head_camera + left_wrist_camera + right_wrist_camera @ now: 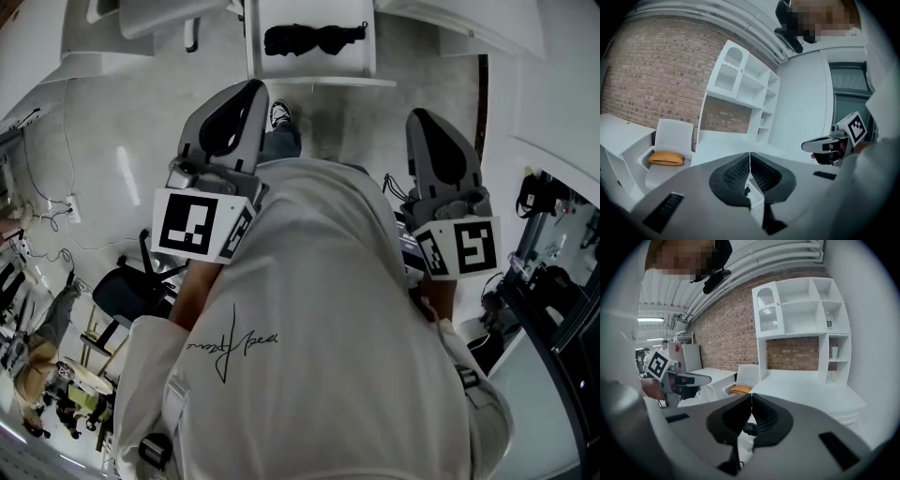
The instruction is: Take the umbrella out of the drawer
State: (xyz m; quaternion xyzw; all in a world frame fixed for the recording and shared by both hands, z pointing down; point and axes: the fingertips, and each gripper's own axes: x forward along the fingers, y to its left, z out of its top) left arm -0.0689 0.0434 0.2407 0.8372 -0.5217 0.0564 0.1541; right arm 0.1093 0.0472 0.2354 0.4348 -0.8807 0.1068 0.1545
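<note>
I'm wearing a white tee (319,375) with a black signature scrawl (234,345). My left grey plastic tool (246,94) and right grey plastic tool (424,120) each carry a black-and-white square-marker cube (202,225).

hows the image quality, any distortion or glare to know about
Head view: evenly lit, the umbrella small but clear near the top. Left gripper view: heavy fisheye bends the shelf unit, corners black. Right gripper view: same curve, ceiling light bright at left.

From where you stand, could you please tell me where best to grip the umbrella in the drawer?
Probably around its middle, from above: the umbrella lies flat across the open drawer, whose walls block the sides. Span its narrow width with the jaws.
</note>
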